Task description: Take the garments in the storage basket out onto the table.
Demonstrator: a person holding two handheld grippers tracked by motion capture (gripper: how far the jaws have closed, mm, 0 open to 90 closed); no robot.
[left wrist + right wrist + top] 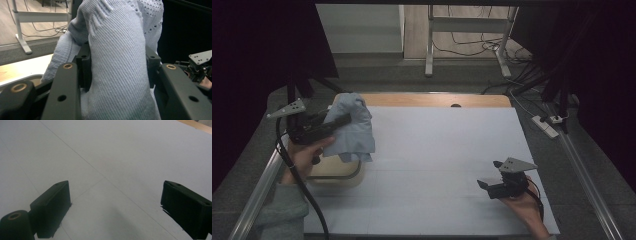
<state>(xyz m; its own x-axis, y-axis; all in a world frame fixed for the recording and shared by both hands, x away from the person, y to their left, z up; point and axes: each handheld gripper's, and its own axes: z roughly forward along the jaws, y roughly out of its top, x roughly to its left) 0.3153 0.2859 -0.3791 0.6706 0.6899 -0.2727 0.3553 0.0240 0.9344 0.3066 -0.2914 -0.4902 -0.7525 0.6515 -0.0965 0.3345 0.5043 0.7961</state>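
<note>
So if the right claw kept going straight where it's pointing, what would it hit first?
Probably the white tabletop: the open right claw angles down at bare surface, with nothing between or ahead of its jaws, though depth is hard to judge.

no readable text, labels or signs

Lab-like recording booth: black curtains [257,50], white work table [437,165], floor cables [467,47], power strip [545,125].

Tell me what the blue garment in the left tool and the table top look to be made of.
Garment: a soft knitted fabric, probably cotton or wool blend; fine ribbed rows and small openwork holes show up close, and it drapes limply from the left tool. Table top: a smooth, matte pale sheet, perhaps laminate or board, with thin seam lines; a wooden-looking edge shows at the far side.
</note>
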